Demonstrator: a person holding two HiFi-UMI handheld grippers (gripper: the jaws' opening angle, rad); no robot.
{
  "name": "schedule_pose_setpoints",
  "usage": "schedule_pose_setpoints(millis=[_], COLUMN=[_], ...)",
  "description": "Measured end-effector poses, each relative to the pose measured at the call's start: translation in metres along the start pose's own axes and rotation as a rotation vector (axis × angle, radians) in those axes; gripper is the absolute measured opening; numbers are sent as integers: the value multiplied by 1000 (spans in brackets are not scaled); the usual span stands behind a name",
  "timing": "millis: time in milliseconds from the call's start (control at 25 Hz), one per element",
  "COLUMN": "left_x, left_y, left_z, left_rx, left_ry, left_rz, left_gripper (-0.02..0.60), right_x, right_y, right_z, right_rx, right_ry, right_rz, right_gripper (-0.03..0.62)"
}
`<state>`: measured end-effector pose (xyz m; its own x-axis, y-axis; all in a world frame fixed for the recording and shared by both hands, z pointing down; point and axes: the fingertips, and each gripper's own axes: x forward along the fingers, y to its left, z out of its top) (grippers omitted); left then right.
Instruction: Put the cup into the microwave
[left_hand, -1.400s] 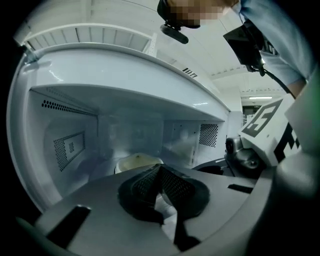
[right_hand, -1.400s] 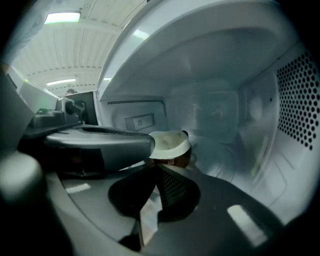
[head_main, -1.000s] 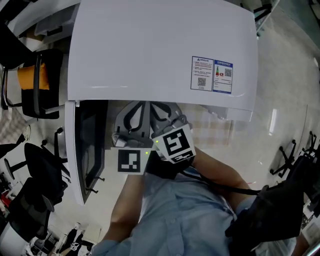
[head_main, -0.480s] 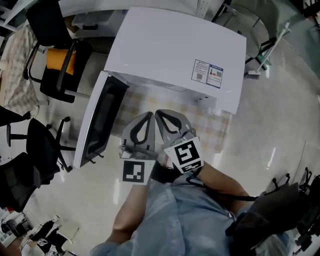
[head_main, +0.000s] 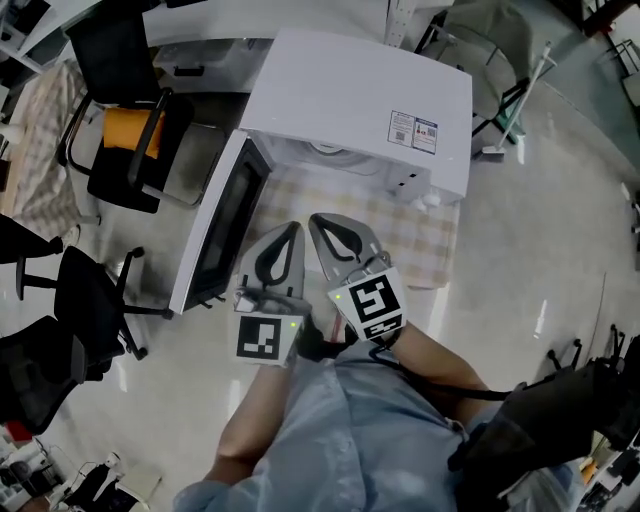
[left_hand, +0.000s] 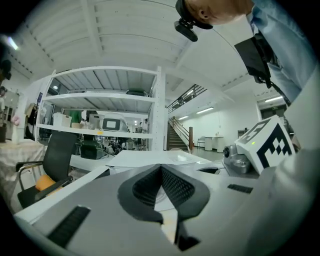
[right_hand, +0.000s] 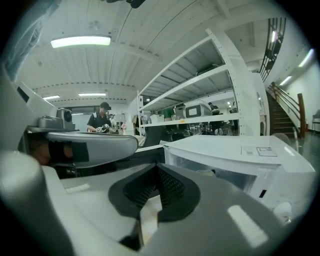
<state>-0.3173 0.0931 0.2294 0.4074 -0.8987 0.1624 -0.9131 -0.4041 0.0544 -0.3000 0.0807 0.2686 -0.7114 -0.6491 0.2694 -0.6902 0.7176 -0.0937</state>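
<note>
The white microwave (head_main: 350, 90) stands on a checkered cloth (head_main: 420, 240), its door (head_main: 225, 225) swung open to the left. Inside the cavity a pale round shape (head_main: 325, 148) shows; I cannot tell whether it is the cup. My left gripper (head_main: 293, 230) and right gripper (head_main: 318, 222) hover side by side in front of the opening, near my chest, both shut and empty. The left gripper view has the jaws (left_hand: 161, 167) closed over the microwave's top (left_hand: 145, 157). In the right gripper view the closed right gripper (right_hand: 156, 167) points beside the open cavity (right_hand: 225, 172).
A black chair with an orange cushion (head_main: 125, 130) stands left of the microwave, and more black chairs (head_main: 90, 300) are nearer. White shelving (left_hand: 105, 100) and a staircase (left_hand: 175, 135) lie beyond. A person (right_hand: 101, 120) works in the background.
Both grippers have drawn back and up from the microwave, still shut. The microwave now looks smaller and farther, with its door open and the cavity in sight.
</note>
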Motion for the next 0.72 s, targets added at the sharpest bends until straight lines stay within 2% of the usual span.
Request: schedule_pose_setpoints(millis=[280,480,720], left_x=[-28,-35,-38], left_y=[5,5,9], left_z=[24,32,36], left_rx=[25,29,36], left_ry=[-49,-73,-82], left_rz=[-38,-72,-77], left_gripper=[5,5,5], right_x=[-12,-17,-18], right_y=[27,31,34], right_z=[24,36,40], right_rx=[-31,-55,-59], right_ry=[-44,-71,-83], right_rz=[-28,-69,-89], right_gripper=[0,0,0])
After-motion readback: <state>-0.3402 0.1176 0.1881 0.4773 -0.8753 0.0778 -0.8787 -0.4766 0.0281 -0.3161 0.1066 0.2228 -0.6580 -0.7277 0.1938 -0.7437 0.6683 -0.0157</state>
